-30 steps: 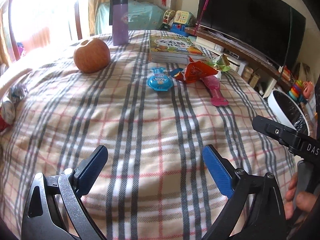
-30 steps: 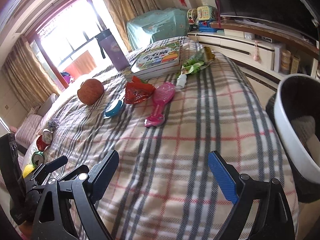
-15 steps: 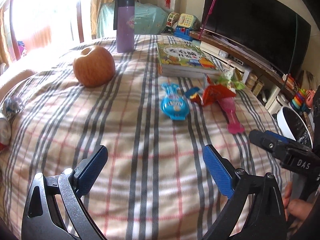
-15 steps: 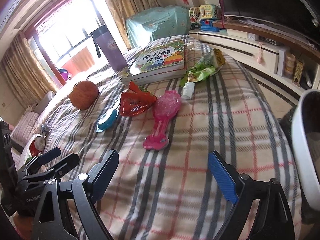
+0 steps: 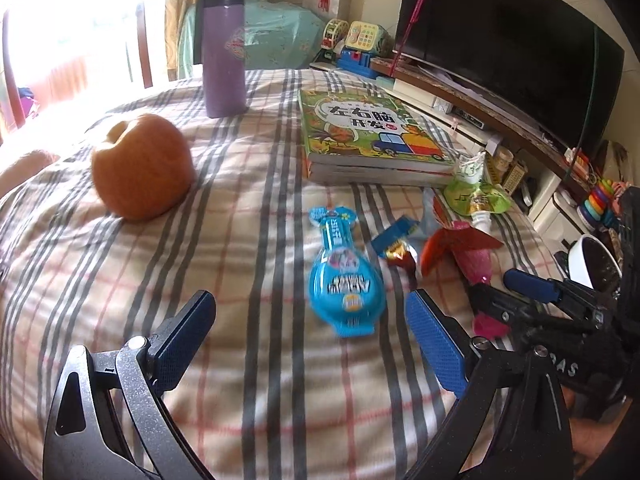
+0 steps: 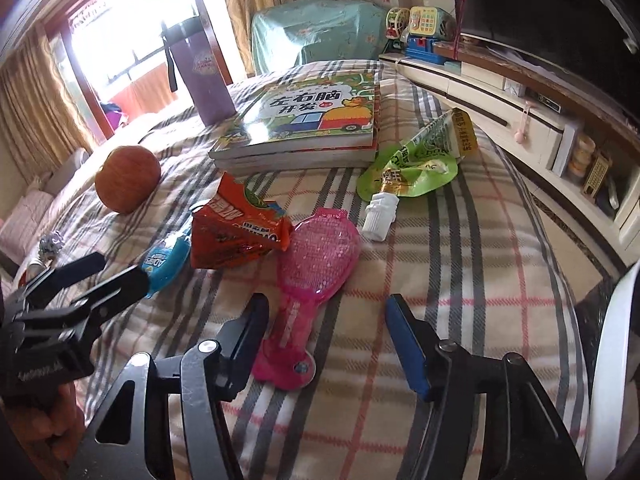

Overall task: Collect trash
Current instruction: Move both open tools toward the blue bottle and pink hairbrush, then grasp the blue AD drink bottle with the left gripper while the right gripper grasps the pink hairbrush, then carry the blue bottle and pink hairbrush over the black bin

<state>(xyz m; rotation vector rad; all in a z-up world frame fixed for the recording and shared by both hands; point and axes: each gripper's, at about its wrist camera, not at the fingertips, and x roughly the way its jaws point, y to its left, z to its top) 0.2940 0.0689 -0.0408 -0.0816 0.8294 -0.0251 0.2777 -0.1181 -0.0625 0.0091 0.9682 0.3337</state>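
Left claw spread above blue wrapper; right claw spread, pink wrapper between fingers, contact unclear; both on blanket.

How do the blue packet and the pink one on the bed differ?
The blue packet is opaque with printed labels; the pink packet is see-through with a dotted texture. The left gripper is nearest the blue, the right gripper nearest the pink. Both are paddle-shaped and lie flat.
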